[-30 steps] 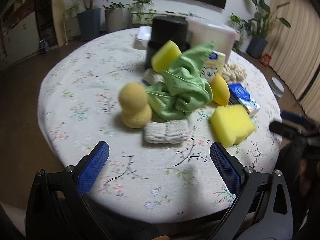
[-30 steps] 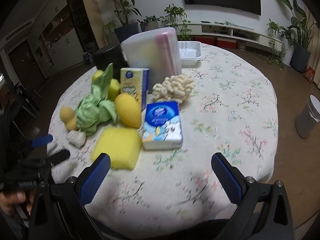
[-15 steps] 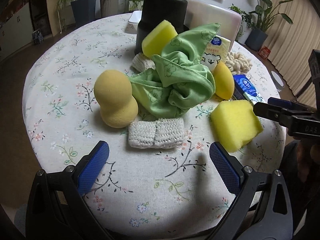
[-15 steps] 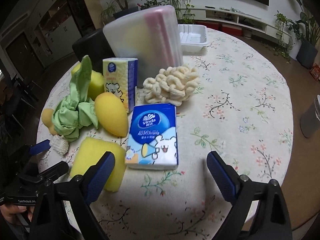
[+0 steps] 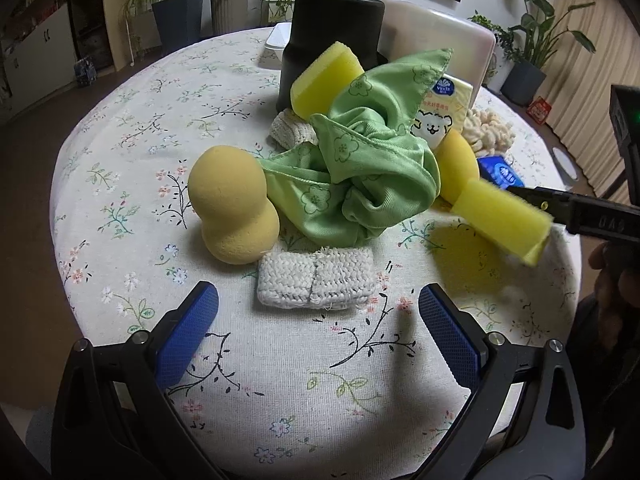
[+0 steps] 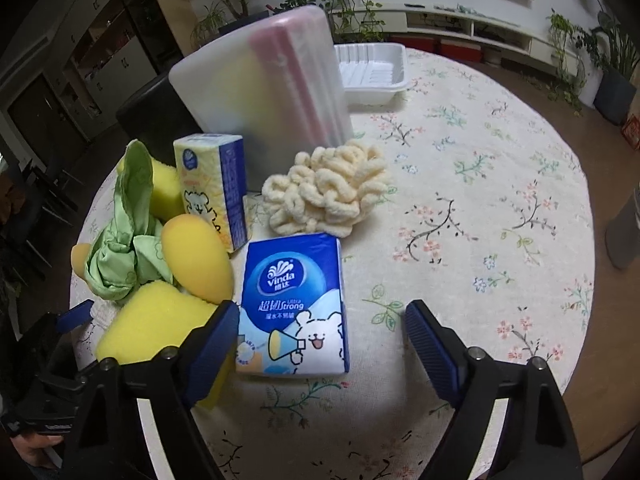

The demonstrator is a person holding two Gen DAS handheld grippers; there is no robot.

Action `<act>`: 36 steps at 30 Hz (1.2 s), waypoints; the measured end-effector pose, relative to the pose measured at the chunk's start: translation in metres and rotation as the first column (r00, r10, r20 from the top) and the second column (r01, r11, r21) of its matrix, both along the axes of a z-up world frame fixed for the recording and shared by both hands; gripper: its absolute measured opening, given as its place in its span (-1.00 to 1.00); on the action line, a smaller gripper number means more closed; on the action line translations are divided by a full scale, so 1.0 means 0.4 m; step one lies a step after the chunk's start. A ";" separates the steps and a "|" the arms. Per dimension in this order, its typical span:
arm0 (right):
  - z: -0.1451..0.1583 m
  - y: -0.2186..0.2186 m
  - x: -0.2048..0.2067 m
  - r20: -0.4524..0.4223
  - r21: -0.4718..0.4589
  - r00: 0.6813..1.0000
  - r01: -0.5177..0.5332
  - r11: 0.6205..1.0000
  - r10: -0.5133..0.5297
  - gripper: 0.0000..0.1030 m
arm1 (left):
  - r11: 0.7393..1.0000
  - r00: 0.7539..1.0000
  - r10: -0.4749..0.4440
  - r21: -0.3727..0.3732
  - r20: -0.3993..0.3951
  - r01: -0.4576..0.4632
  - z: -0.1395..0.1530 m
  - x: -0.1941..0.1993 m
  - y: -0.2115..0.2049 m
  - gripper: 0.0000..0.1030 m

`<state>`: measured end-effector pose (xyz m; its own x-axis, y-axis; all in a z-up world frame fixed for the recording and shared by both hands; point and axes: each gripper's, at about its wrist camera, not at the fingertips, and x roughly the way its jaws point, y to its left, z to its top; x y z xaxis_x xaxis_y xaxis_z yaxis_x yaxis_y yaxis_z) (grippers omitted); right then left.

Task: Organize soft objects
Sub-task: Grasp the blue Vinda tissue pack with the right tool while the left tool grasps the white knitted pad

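Left wrist view: your left tongs (image 5: 318, 294) gape empty just short of the knitted pad (image 5: 316, 280), which lies in front of the green cloth (image 5: 360, 184). They have closed in since half a second ago. Right of the cloth, the yellow sponge (image 5: 504, 220) now tilts up off the table (image 5: 120, 140).

Right wrist view: your right tongs (image 6: 322, 312) are spread wide over the tissue pack (image 6: 296, 304), gripping nothing, with one finger against the sponge. Nothing looks sorted yet; the whole heap remains.
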<state>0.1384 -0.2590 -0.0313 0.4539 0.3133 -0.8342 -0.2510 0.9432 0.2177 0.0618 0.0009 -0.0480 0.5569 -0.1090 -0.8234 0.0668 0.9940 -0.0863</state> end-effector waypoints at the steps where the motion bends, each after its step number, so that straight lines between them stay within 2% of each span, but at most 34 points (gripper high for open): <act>1: -0.001 -0.001 0.001 -0.008 0.013 1.000 -0.003 1.000 0.003 0.70 | 1.000 1.000 0.002 0.010 0.001 -0.002 -0.001 -0.002 -0.004 0.96; 3: 0.009 -0.012 0.004 -0.026 0.081 1.000 -0.008 0.997 0.010 0.68 | 1.000 1.000 0.007 0.018 0.002 -0.007 -0.002 -0.004 -0.010 0.96; 4: 0.016 -0.012 0.003 -0.017 0.071 1.000 -0.009 0.997 0.010 0.67 | 1.000 1.000 0.010 0.017 0.004 -0.010 -0.001 -0.006 -0.010 0.96; 7: 0.024 0.009 0.007 0.006 -0.044 0.999 -0.039 0.998 0.039 0.67 | 1.000 1.000 0.015 0.013 0.004 -0.015 0.000 -0.010 -0.010 0.98; 13: -0.014 0.050 0.044 -0.062 -0.109 0.993 -0.109 0.988 0.103 0.71 | 1.000 1.000 0.013 -0.009 -0.004 -0.013 0.005 -0.012 0.000 0.98; 16: -0.021 0.065 0.040 -0.027 -0.141 0.994 -0.111 0.984 0.108 0.72 | 0.999 1.000 0.012 -0.031 -0.004 -0.013 0.006 -0.008 0.011 0.99; 20: -0.028 0.082 0.020 0.030 -0.196 0.993 -0.108 0.975 0.116 0.60 | 1.000 1.000 0.013 0.002 -0.010 -0.013 0.003 -0.002 0.003 0.99; 23: -0.034 0.079 -0.005 0.064 -0.192 0.992 -0.096 0.977 0.110 0.52 | 1.000 1.000 0.020 0.019 -0.013 -0.020 0.001 0.002 -0.003 0.99; 25: -0.034 0.070 -0.020 0.091 -0.185 0.990 -0.088 0.979 0.106 0.13 | 1.000 1.000 0.022 0.018 -0.016 -0.022 0.002 0.003 -0.004 0.99; 26: -0.033 0.066 -0.024 0.107 -0.187 0.989 -0.079 0.979 0.100 0.07 | 1.000 1.000 0.023 0.017 -0.018 -0.023 0.002 0.004 -0.004 0.98; 31: -0.023 0.044 -0.037 0.119 -0.137 0.988 -0.081 0.987 0.098 0.07 | 0.999 0.999 0.036 0.001 -0.026 -0.036 0.007 0.008 -0.005 0.95; 34: -0.016 0.030 -0.033 0.116 -0.091 0.988 -0.089 0.992 0.099 0.07 | 0.999 0.999 0.042 -0.013 -0.022 -0.042 0.014 0.012 -0.007 0.77; 36: -0.016 0.027 -0.027 0.113 -0.075 0.989 -0.091 0.993 0.099 0.07 | 0.999 0.999 0.046 -0.025 -0.022 -0.046 0.017 0.016 -0.006 0.75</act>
